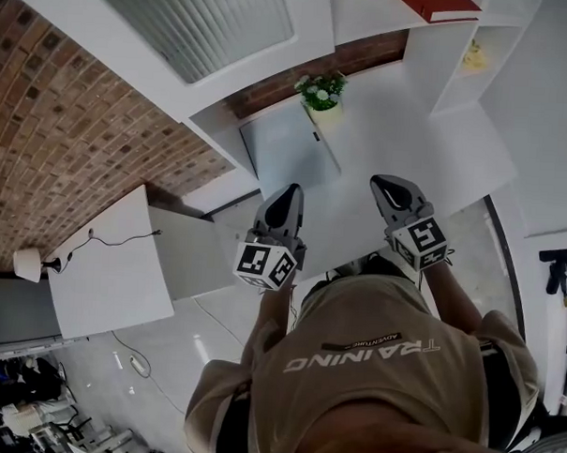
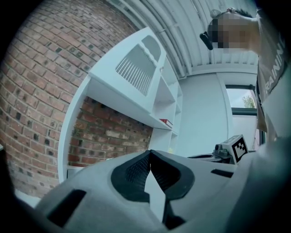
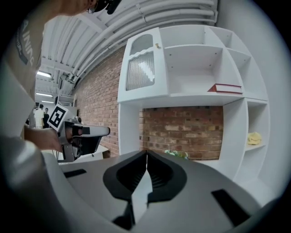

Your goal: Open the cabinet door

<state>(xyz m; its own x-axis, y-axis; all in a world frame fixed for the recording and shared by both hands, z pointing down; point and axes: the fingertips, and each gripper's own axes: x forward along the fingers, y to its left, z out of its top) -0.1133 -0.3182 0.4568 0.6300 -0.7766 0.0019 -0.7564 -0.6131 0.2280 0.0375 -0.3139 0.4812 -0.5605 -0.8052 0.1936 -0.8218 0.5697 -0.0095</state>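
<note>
A red brick wall [image 3: 182, 127] stands behind a tall white shelf unit [image 3: 195, 98] and shows through the unit's open middle bay. At the foot of the shelf unit a white counter [image 1: 390, 141] runs out toward the person, whose tan shirt [image 1: 380, 385] fills the bottom of the head view, well short of the unit. The cabinet door [image 3: 140, 68] closes the upper left compartment of the shelf unit. It is white with an arched top pane over a ribbed glass panel, and it lies flush in its frame, closed. The left hand-held gripper [image 1: 286, 204] is held in front of the shelf unit's left half, above the near part of the counter and apart from the unit. In its own view the dark pads meet at the tips with nothing between them. The right hand-held gripper [image 1: 388, 186] is level with it in front of the unit's right half, also touching nothing. Its jaws are pressed fully together and hold nothing. A small potted plant [image 1: 320, 91] with white flowers stands on the counter in the unit's middle bay, against the brick. A red book [image 3: 226, 88] lies flat on the unit's upper right shelf. A small yellow thing [image 3: 253, 138], too small to identify, sits in a narrow compartment on the unit's right side. A small brass knob [image 3: 157, 45] sits at the right edge of the door's arched top.
</note>
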